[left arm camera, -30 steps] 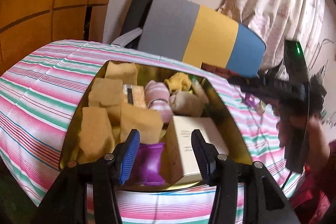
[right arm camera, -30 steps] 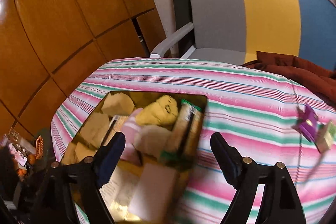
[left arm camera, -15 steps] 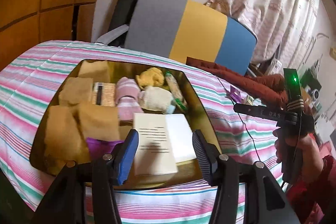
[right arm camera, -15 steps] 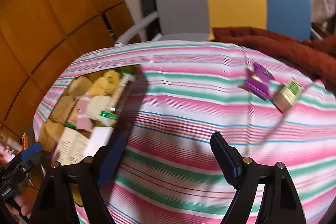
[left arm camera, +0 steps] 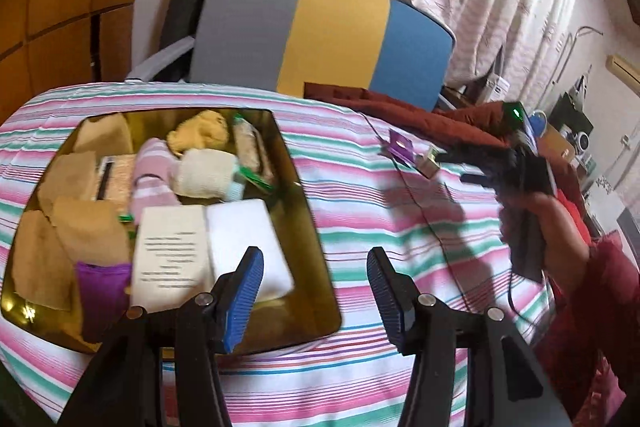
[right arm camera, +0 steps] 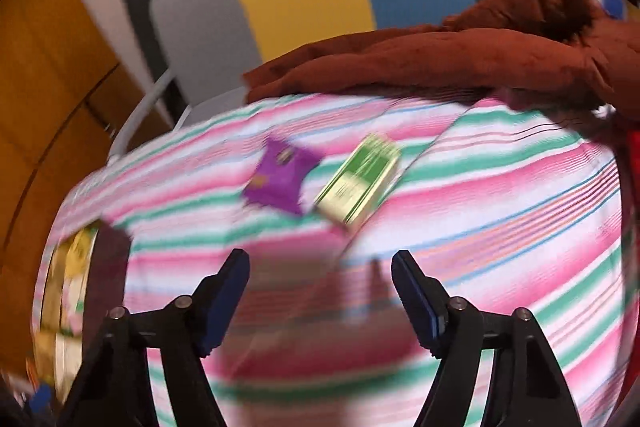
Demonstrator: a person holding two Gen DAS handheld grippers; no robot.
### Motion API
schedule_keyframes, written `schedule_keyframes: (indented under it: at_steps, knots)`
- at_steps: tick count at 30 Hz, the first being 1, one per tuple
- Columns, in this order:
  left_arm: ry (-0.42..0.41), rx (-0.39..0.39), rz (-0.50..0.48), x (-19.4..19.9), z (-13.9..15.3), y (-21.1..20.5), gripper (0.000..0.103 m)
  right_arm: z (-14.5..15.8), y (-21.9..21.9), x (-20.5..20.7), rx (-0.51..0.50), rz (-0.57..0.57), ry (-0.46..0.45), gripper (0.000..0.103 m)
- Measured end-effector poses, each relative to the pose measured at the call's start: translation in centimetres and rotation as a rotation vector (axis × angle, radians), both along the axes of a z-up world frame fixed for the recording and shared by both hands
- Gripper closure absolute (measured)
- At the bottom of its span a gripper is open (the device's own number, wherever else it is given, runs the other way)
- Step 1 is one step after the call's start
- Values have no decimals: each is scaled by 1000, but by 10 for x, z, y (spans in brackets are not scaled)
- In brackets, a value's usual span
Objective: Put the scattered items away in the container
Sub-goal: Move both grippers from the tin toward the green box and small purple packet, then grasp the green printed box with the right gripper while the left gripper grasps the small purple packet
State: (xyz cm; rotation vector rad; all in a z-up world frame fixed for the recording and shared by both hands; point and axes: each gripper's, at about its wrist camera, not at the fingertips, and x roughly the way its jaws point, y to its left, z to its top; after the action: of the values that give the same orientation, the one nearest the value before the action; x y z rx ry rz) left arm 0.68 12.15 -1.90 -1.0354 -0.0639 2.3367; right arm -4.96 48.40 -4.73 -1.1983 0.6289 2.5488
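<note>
Most of the clutter already sits packed in the gold tray (left arm camera: 316, 247) on the striped worktop (left arm camera: 380, 211): tan sponges (left arm camera: 72, 227), a white box (left arm camera: 208, 247), a rolled pink-striped cloth (left arm camera: 150, 179) and a purple packet (left arm camera: 102, 287) lie close together, apparently so that everything fits. Two pieces are left out on the cloth, well apart from the tray and near the rust-red blanket (right arm camera: 460, 59): a purple packet (right arm camera: 280, 179) and, just beside it, a small green box (right arm camera: 360, 183). The right hand-held gripper (right arm camera: 320, 303) points down at that pair, which is why it is over bare cloth and not the tray; its jaws are closing with nothing between them, probably narrowing to suit a small item ahead of a pickup. The left hand-held gripper (left arm camera: 316, 295) hangs over the near corner of the tray, its jaws apart and holding nothing, one finger over the white box and the other past the rim. It seems to be waiting there, out of the other's way. A thin dark cable (left arm camera: 420, 199) trails across the worktop close to the loose pair and could snag.
</note>
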Motion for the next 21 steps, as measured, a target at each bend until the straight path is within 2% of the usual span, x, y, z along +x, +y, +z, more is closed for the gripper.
schedule_keyframes:
  at_steps: [5,9,12,14,19,21]
  knots:
    - [1,-22,-32,6,-1,13,49,-7,25,-28,-22,-62,6,30]
    - [-4,-31,-36,7,-1,17,49,-16,32,-49,-56,-75,-5,36]
    - [-6,-38,-36,6,-1,21,49,-25,38,-61,-76,-77,-32,46]
    - [-8,-44,-39,4,0,26,49,-34,41,-66,-88,-63,-67,60]
    - [-6,-40,-58,-4,4,43,49,-31,37,-60,-5,14,-83,70]
    - [4,-42,-73,-8,7,54,48,-27,40,-49,-17,35,-77,71]
